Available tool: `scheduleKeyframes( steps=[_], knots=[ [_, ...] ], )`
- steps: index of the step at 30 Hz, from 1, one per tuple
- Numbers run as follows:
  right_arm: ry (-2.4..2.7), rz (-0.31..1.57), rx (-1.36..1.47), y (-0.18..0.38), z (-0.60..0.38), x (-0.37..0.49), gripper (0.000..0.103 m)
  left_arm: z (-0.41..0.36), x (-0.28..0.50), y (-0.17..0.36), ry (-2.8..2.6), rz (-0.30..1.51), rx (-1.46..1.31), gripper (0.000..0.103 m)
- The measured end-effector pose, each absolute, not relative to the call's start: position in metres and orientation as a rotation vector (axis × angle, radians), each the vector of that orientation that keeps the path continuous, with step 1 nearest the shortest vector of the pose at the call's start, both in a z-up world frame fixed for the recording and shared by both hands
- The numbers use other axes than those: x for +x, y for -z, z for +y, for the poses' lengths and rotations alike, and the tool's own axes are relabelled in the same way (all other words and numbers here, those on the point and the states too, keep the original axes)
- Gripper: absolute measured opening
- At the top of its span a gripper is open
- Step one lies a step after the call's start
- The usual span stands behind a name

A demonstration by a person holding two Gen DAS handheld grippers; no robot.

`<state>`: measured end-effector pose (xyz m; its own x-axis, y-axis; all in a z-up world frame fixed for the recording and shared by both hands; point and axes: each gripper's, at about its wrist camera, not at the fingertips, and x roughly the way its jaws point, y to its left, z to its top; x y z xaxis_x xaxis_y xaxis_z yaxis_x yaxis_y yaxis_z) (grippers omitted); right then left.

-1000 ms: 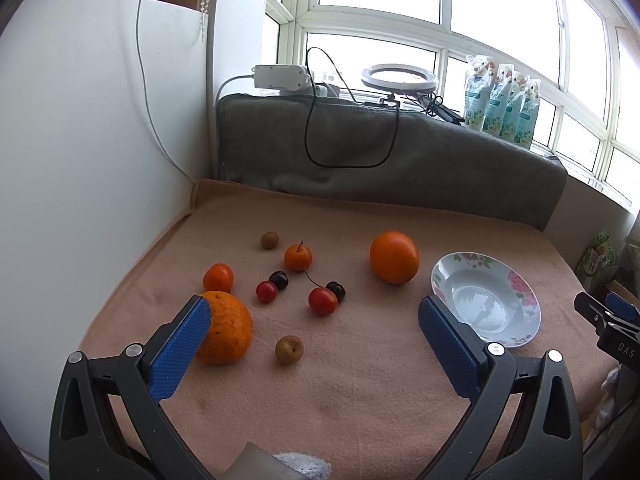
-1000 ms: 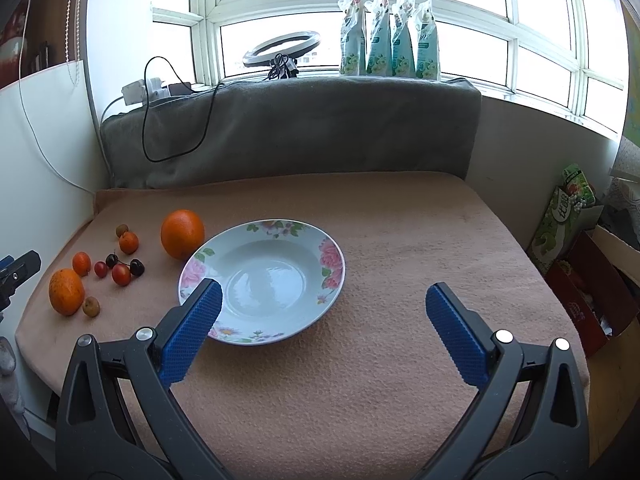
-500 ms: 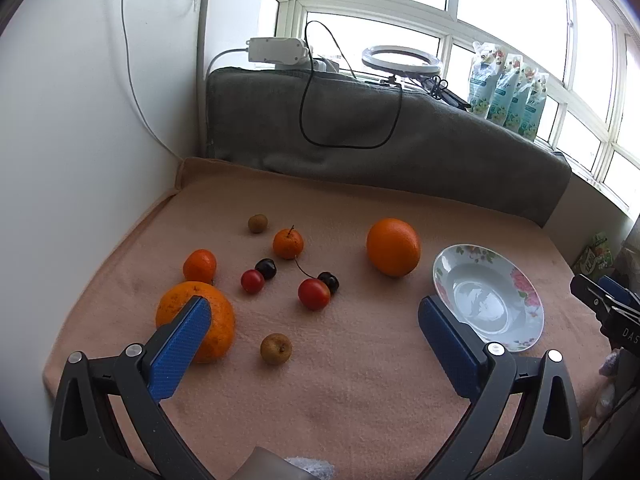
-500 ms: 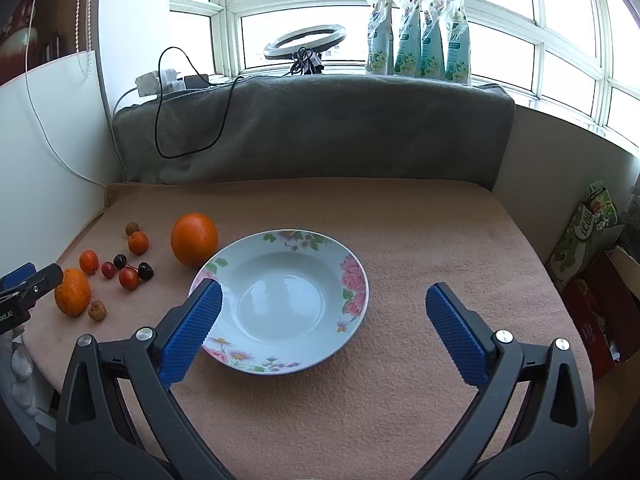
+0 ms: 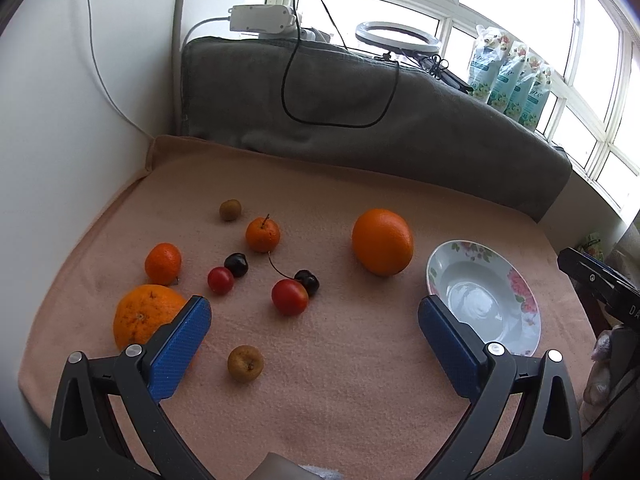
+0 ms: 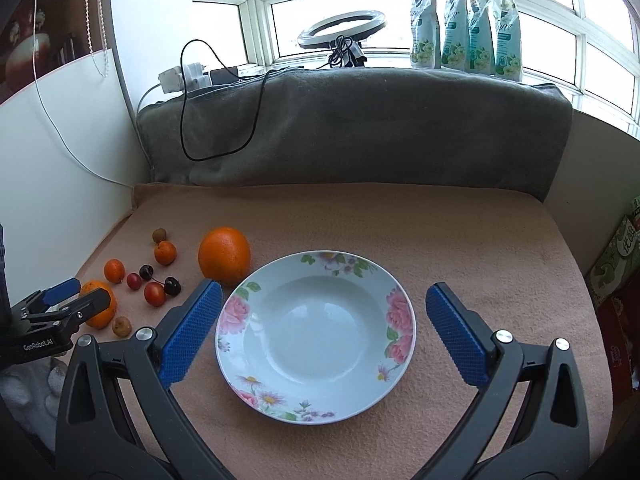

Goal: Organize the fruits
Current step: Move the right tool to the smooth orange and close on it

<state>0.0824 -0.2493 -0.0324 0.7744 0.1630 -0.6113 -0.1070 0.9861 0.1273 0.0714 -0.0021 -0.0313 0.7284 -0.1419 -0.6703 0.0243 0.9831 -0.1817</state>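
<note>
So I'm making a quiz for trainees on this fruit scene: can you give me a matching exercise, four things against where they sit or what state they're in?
Things:
1. large smooth orange
2. floral-rimmed white plate
3. small brown round fruit with a dimple
4. left gripper

Descriptions:
A. holds nothing yet
B. open, above the cloth
C. just left of the plate
D. nearest the camera among the fruits in the left wrist view

Pairs: 1-C, 2-A, 3-D, 4-B

Daylit multi-pane window (image 6: 400, 8) behind; grey blanket (image 6: 360, 128) along sill; ring light (image 6: 342, 34) on sill; white wall (image 5: 60, 120) at left; peach table cover (image 6: 460, 240).
</note>
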Motion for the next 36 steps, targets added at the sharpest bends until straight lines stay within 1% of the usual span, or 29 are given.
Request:
scheduleKeyframes(
  steps=[7, 17, 21, 26, 27, 28, 31, 33, 35, 36],
  knots=[
    [-0.288, 0.812, 0.201, 0.04, -0.25, 0.136, 0.103, -0.013, 0.094, 0.038, 0.149, 0.803, -0.192, 0.103],
    [-0.401, 0.923, 0.157, 0.051, -0.213, 0.194, 0.103, -0.015, 0.131, 0.049, 0.161, 0.89, -0.243, 0.103],
    [-0.446, 0.989, 0.192, 0.063, -0.204, 0.218, 0.103, -0.018, 0.141, 0.051, 0.168, 0.906, -0.244, 0.102],
    [-0.493, 1.066, 0.227, 0.075, -0.192, 0.243, 0.103, -0.027, 0.149, 0.058, 0.221, 0.925, -0.255, 0.098],
    [-0.502, 1.083, 0.24, 0.078, -0.191, 0.247, 0.102, -0.03, 0.151, 0.06, 0.225, 0.931, -0.248, 0.095],
    [-0.513, 1.098, 0.254, 0.08, -0.19, 0.251, 0.099, -0.033, 0.153, 0.061, 0.233, 0.935, -0.244, 0.092],
    [-0.547, 1.131, 0.275, 0.086, -0.182, 0.257, 0.096, -0.037, 0.16, 0.066, 0.26, 0.952, -0.265, 0.09],
    [-0.556, 1.144, 0.272, 0.091, -0.176, 0.26, 0.096, -0.037, 0.165, 0.069, 0.274, 0.966, -0.289, 0.085],
    [-0.564, 1.157, 0.278, 0.095, -0.172, 0.264, 0.094, -0.037, 0.171, 0.072, 0.28, 0.974, -0.311, 0.085],
    [-0.567, 1.166, 0.284, 0.097, -0.171, 0.266, 0.093, -0.036, 0.173, 0.073, 0.28, 0.977, -0.322, 0.083]
  ],
)
